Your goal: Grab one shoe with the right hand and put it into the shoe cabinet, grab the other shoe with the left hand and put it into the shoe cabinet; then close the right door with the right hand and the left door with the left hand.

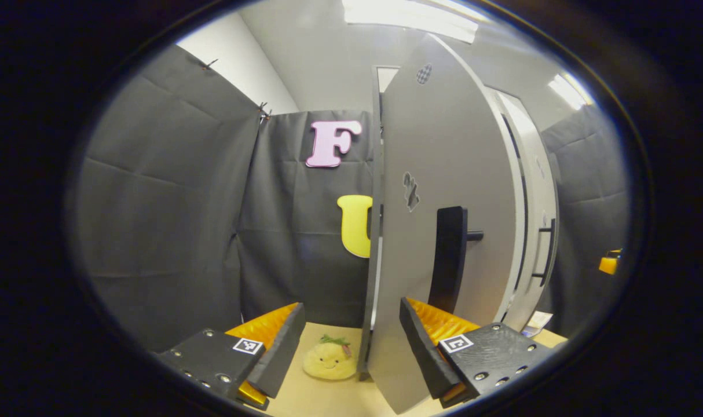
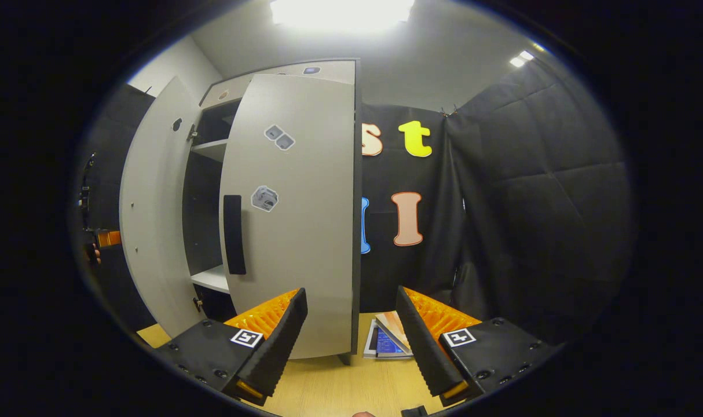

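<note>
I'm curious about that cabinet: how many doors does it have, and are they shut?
2. The left door stands wide open; the right door, with the black handle, is partly open. Shelves show in the gap between them.

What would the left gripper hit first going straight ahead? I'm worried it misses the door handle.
Likely the left door's edge or face: it stands between the open left gripper's fingers, with the black handle slightly right of centre. Depth is unclear.

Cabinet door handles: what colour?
Black, on light grey doors; the left door's handle shows best in the left gripper view.
</note>
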`<act>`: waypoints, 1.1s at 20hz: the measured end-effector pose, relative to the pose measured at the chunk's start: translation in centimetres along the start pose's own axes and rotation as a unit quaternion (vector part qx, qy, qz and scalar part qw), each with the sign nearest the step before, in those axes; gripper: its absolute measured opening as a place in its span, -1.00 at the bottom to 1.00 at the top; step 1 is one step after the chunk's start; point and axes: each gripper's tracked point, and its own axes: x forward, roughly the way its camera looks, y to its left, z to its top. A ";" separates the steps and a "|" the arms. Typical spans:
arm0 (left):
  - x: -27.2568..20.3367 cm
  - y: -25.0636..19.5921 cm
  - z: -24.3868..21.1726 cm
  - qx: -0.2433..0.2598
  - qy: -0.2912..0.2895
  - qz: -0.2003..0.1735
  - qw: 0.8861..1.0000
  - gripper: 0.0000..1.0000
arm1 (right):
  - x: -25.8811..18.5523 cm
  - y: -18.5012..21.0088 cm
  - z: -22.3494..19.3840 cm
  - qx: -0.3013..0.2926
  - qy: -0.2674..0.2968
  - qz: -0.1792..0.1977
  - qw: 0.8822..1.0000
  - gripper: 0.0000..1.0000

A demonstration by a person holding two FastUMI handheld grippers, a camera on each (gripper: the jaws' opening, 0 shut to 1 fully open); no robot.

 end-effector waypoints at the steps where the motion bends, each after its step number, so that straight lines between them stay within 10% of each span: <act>1: 0.2 -0.4 0.2 0.001 0.000 -0.001 1.000 0.89 | -0.1 -0.3 -0.1 0.001 0.001 -0.001 1.000 0.94; 22: 6.6 -14.6 -0.5 0.001 -0.010 -0.042 0.999 0.89 | -1.2 -7.4 -1.4 0.008 0.014 -0.047 0.999 0.94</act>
